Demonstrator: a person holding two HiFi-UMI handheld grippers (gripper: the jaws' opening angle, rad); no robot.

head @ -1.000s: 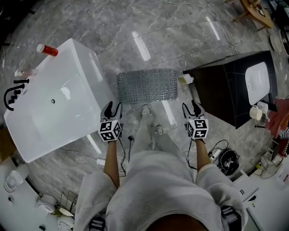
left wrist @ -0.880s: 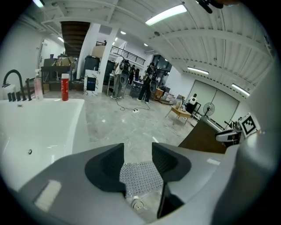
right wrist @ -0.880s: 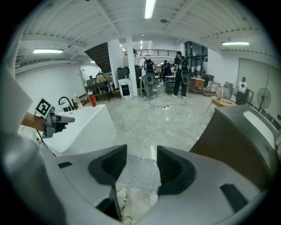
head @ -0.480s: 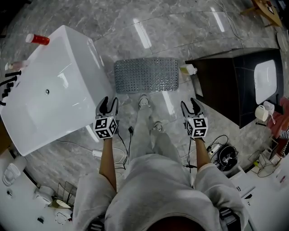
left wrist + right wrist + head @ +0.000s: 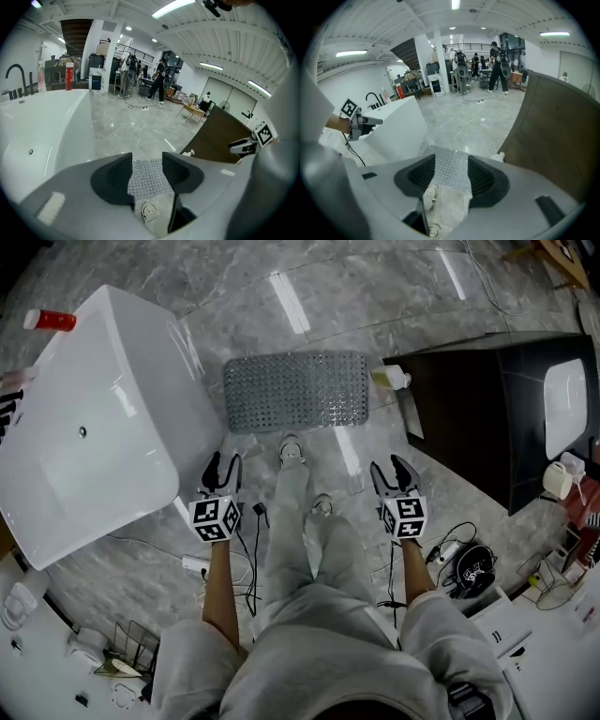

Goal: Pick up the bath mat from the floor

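Note:
The bath mat (image 5: pixel 296 390), grey and studded with small bumps, lies flat on the marble floor between the white bathtub and the dark cabinet. Between the jaws of each gripper view it appears ahead as bath mat (image 5: pixel 149 176) and bath mat (image 5: pixel 450 166). My left gripper (image 5: pixel 223 465) is held in the air short of the mat's near left corner, open and empty. The right gripper (image 5: pixel 393 471) hovers near the mat's right side, also open with nothing between its fingers. The person's feet stand just before the mat's near edge.
A white bathtub (image 5: pixel 84 427) stands at the left with a red-capped bottle (image 5: pixel 49 320) on its rim. At the right is a dark cabinet (image 5: pixel 487 399) with a small bottle (image 5: pixel 389 378) by its corner. Cables (image 5: pixel 246 549) lie on the floor near the feet.
The head view has shifted, so the mat and tub sit higher in the picture. Both grippers stay side by side and open, a little lower in the view.

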